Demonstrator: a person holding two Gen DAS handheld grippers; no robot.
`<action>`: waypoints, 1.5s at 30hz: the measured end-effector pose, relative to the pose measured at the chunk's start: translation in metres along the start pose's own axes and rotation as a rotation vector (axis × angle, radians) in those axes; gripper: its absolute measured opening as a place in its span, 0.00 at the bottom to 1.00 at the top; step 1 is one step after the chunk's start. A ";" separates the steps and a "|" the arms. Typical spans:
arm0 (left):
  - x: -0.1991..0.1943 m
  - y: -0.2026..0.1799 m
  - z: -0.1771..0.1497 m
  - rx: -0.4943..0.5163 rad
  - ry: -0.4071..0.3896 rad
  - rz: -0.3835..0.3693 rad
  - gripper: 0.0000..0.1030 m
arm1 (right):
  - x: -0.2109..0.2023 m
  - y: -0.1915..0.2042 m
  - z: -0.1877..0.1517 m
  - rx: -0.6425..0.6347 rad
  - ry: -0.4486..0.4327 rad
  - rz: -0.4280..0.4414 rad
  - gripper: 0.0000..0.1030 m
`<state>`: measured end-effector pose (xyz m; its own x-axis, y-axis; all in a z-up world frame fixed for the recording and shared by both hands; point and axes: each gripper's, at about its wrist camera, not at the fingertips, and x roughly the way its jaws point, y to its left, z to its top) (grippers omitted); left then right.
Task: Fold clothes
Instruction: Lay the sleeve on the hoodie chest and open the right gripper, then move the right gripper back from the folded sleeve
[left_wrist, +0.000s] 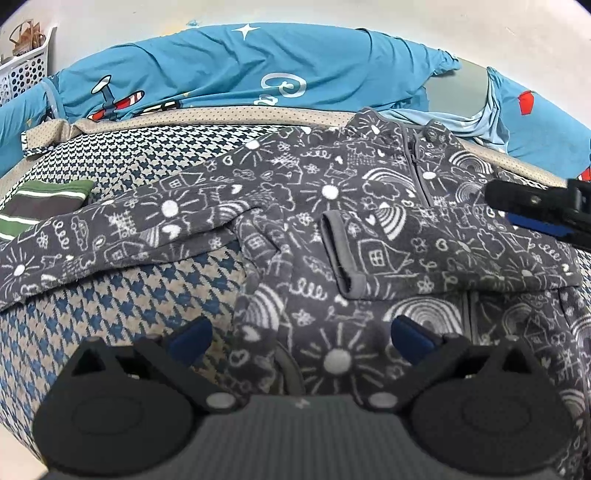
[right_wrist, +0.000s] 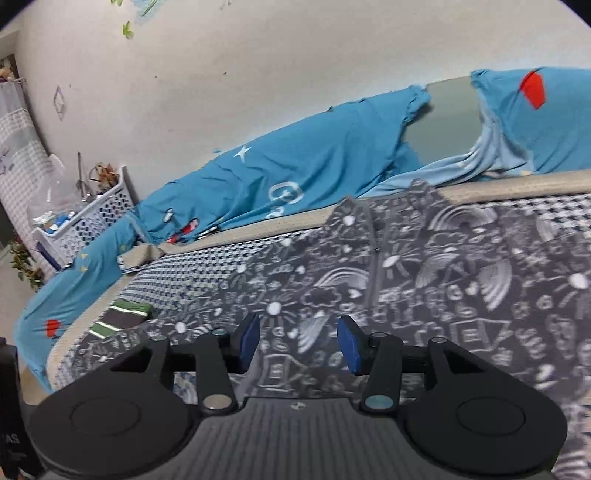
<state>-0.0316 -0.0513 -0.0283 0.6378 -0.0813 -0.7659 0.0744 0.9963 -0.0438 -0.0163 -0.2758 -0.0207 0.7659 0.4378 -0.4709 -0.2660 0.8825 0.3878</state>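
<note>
Left claw (left_wrist: 301, 334) and right claw (right_wrist: 297, 341), black rounded housings, blue pads, silver pivot screws, ribbed grey centre plate

One grey doodle-print garment (left_wrist: 332, 206) lies on the bed (left_wrist: 129, 295), with one green striped folded cloth (left_wrist: 40, 206) beside it, one white basket (left_wrist: 26, 70) beyond.

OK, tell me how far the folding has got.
Done: one sleeve is folded across the chest of the grey patterned garment. In hand: nothing; the left gripper and right gripper are both open above it. Left: the other sleeve lies stretched out, and the body is unfolded.
</note>
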 end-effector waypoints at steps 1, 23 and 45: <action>0.000 -0.001 -0.001 0.005 0.000 0.001 1.00 | -0.004 0.000 -0.001 -0.008 -0.009 -0.022 0.45; 0.008 -0.013 -0.016 0.099 0.028 0.033 1.00 | -0.076 -0.027 -0.044 0.202 -0.065 -0.268 0.57; 0.012 -0.013 -0.034 0.080 0.022 0.034 1.00 | -0.099 -0.025 -0.091 0.185 0.018 -0.383 0.65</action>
<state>-0.0513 -0.0641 -0.0586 0.6242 -0.0458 -0.7799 0.1148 0.9928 0.0336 -0.1387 -0.3252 -0.0560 0.7785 0.0889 -0.6213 0.1462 0.9370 0.3173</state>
